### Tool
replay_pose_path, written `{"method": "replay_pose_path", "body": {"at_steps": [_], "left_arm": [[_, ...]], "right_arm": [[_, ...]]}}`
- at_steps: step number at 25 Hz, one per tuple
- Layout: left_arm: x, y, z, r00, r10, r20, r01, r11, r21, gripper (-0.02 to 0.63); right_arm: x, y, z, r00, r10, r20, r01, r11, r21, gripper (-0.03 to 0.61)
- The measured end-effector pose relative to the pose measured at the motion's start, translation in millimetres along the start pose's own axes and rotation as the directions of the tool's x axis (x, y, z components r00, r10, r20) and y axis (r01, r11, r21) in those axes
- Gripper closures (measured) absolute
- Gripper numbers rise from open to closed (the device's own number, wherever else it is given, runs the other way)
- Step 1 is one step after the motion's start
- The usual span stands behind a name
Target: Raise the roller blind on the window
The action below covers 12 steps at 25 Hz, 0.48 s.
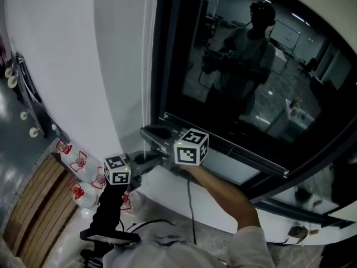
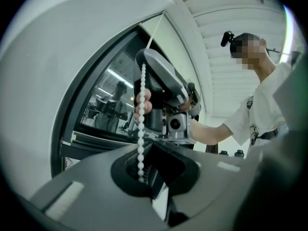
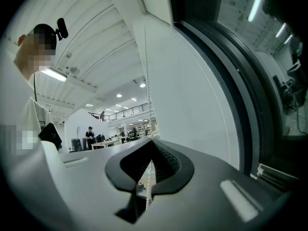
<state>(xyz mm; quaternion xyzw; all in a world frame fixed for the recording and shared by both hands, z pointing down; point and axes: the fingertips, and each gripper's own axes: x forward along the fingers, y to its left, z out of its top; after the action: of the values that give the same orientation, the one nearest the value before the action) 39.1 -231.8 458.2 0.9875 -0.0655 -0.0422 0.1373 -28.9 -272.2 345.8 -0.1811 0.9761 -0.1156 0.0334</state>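
Dark window (image 1: 251,66) beside white wall (image 1: 67,66), wooden slats (image 1: 28,205) below.

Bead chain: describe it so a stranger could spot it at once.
Find the big dark window beside the white wall. Along the frame's left edge hangs a thin cord of small white beads, the bead chain. It alone runs through both shut grippers, left gripper and right gripper.

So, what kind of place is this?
Probably a large open-plan office or workshop: a tall dark window, desks with people working, and a railed upper gallery under ceiling lights.
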Motion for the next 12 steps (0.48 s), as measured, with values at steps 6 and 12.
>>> {"method": "replay_pose_path", "body": {"at_steps": [6, 12], "left_arm": [[0, 4, -14, 1.000, 0.011, -0.014, -0.012, 1.000, -0.028, 0.614], [1, 0, -6, 1.000, -0.001, 0.002, 0.001, 1.000, -0.007, 0.614]], "right_arm": [[-4, -8, -40, 0.999, -0.004, -0.037, 0.007, 0.997, 0.080, 0.574], [-4, 4, -9, 0.997, 0.068, -0.021, -0.067, 0.997, 0.030, 0.461]]}}
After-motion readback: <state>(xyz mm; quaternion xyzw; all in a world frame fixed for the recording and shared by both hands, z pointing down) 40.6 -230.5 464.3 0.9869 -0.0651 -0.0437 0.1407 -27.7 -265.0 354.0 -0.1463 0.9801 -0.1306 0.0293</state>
